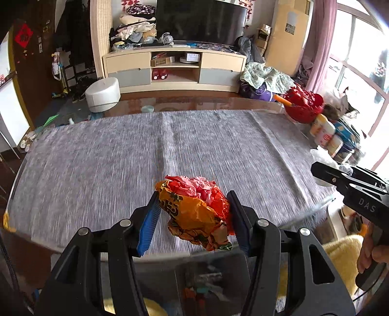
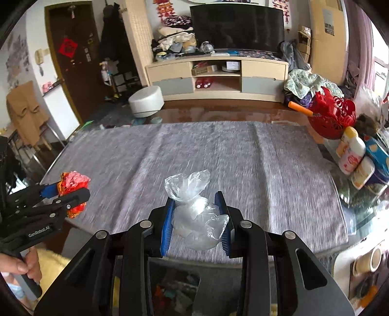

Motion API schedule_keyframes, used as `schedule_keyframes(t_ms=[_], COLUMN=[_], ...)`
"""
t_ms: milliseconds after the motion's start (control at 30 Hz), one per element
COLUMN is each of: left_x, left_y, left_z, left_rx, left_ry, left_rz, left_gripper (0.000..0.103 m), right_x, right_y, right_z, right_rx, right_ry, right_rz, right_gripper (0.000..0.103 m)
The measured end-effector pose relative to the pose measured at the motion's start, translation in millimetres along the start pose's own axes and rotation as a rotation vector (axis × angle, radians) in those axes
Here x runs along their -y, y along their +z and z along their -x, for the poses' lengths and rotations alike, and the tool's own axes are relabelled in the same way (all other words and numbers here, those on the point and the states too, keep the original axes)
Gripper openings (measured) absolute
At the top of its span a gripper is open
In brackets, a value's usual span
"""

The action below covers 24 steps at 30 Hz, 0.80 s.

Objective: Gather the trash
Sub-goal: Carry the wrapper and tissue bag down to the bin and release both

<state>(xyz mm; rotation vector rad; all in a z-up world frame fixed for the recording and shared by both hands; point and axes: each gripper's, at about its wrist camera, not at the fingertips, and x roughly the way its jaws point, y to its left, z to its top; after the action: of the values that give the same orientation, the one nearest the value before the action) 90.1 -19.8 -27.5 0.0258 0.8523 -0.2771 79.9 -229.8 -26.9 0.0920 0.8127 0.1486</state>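
Left gripper (image 1: 193,218), low centre of the left wrist view: jaws narrowed onto a crumpled orange and red wrapper (image 1: 194,211), blue pads (image 1: 149,223) pressing it from both sides. Wrapper held up off the grey cloth (image 1: 145,150) near the table's front edge, pink and red paper bunched at its top. Same wrapper (image 2: 73,187) visible at the left edge of the right wrist view, clamped in that gripper (image 2: 70,194), with a hand (image 2: 23,265) around the handle at lower left.

Right gripper (image 2: 198,221), low centre of its own view: jaws narrowed onto a clear plastic bag (image 2: 194,214), crumpled, its loose top poking up above the fingertips. Bag lifted above the cloth (image 2: 218,150), near the front edge. In the left wrist view, right gripper (image 1: 323,171) entering from the right edge, a bit of the clear bag (image 1: 323,155) showing above its tip.

Cloth otherwise bare, motion-blurred. Glossy brown table (image 1: 218,100) showing beyond the cloth at the far side. Red basket (image 2: 333,116) at the upper right of the table, an orange-handled thing (image 2: 300,108) sticking out of it. Bottles (image 2: 352,150) in white and yellow just below the basket along the right edge. Television (image 1: 200,20) on a low cabinet (image 1: 175,68) at the top of the frame; white round stool (image 1: 103,93) on the floor at upper left.
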Motion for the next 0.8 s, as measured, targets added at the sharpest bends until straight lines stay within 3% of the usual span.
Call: schedule_keyframes(t_ms=[433,800], left_x=[12,16], left_y=[-107,-180], left_z=[18,-26], left_rx=[-0.055,-0.173], left_ry=[-0.055,-0.072], left_rz=[0.032,0.047], left_gripper=[0.053,0.053], right_x=[-13,-15], right_y=[-99,-156], right_z=[-2,-42], right_rx=[-0.088,-0.21], right_ry=[0.03,0.09], right_rz=[-0.033,-0.085], right_gripper=[0.034,0.034])
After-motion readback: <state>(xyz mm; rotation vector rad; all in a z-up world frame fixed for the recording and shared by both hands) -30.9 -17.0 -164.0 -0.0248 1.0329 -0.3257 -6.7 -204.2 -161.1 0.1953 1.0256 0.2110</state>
